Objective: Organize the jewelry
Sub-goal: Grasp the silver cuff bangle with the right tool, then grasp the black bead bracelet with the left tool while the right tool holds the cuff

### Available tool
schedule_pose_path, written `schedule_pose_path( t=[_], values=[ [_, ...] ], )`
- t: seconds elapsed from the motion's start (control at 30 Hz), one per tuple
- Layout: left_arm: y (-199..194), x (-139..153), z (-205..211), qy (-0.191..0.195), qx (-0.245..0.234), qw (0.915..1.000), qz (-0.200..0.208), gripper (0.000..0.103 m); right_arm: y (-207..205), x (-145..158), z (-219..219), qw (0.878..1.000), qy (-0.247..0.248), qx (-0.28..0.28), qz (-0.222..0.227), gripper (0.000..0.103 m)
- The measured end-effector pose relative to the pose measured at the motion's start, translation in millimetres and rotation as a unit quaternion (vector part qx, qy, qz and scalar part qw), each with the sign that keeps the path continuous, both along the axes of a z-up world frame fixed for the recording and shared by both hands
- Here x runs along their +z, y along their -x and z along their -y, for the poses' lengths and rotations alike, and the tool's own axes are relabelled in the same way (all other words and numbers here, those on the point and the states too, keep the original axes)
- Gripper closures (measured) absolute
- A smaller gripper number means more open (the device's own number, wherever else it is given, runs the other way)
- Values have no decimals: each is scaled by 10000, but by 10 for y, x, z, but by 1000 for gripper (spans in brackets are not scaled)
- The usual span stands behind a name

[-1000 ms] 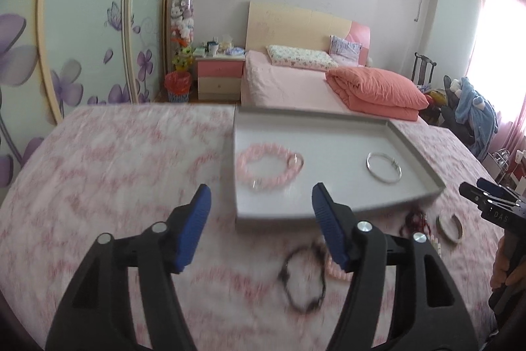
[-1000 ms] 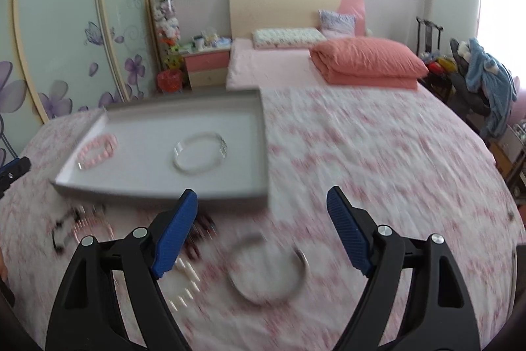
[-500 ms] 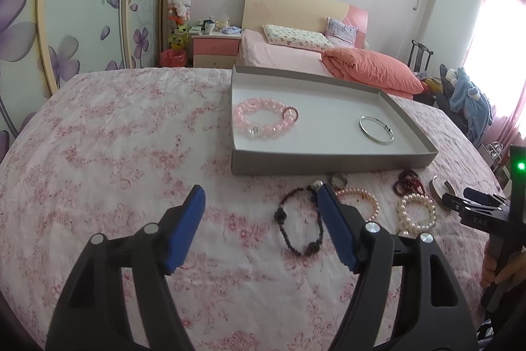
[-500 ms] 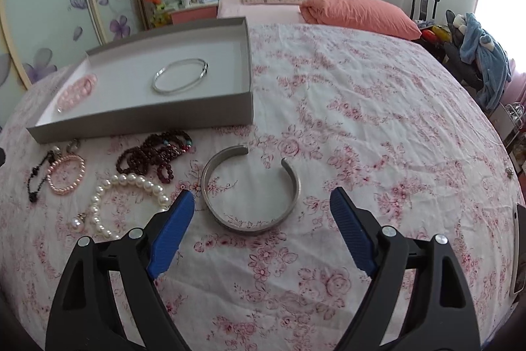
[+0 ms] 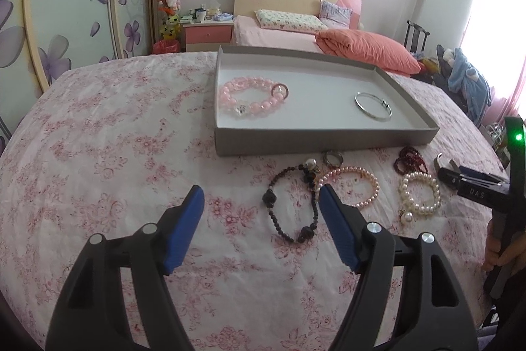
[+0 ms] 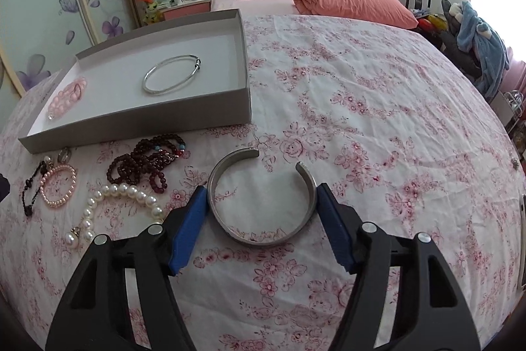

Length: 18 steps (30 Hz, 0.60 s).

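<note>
My right gripper [image 6: 261,191] is closing its jaws around a wide silver cuff bracelet [image 6: 263,240] that lies on the floral bedspread; both blue pads sit against its sides. My left gripper [image 5: 260,191] hangs open above the cloth, holding nothing. A black bead bracelet [image 5: 289,236] lies just inside its right finger. Beside that are a pink pearl bracelet [image 5: 368,180], a white pearl bracelet [image 5: 407,203], dark red beads [image 5: 411,160] and a ring [image 5: 332,157]. The grey tray [image 5: 325,142] holds a pink bead bracelet [image 5: 253,94] and a thin silver bangle [image 5: 373,106].
The tray [image 6: 138,129] sits to the left of the cuff, with the loose bracelets along its near side. A person's hand [image 5: 499,252] holds the right gripper [image 5: 473,183] at the right edge. A second bed with an orange pillow [image 6: 355,5] stands beyond.
Both grippers have tipped downward toward the bedspread. The right gripper's jaws have narrowed from wide apart to the sides of the silver cuff. The left jaws stand a little wider.
</note>
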<state>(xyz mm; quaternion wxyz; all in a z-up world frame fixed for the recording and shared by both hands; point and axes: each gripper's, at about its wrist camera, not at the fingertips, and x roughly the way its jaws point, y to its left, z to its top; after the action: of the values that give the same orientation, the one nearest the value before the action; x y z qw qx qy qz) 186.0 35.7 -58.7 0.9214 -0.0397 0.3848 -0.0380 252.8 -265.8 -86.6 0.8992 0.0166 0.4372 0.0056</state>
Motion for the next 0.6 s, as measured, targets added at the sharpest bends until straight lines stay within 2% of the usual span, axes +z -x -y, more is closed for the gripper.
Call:
schedule_pose_path(
  t=[0.2,0.4,0.6],
  values=[
    [-73,-108,96,-152,-78,9996,-208,34,41,5,15,10000,-7,9,0,36],
    [-155,-170,106,-163,-34,9993,-332,44,42,5,26,10000,-18,3,-1,36],
    [-232,-233,127,-164,-3,9986,-507,59,41,5,24,10000,-16,4,-3,36]
  ],
)
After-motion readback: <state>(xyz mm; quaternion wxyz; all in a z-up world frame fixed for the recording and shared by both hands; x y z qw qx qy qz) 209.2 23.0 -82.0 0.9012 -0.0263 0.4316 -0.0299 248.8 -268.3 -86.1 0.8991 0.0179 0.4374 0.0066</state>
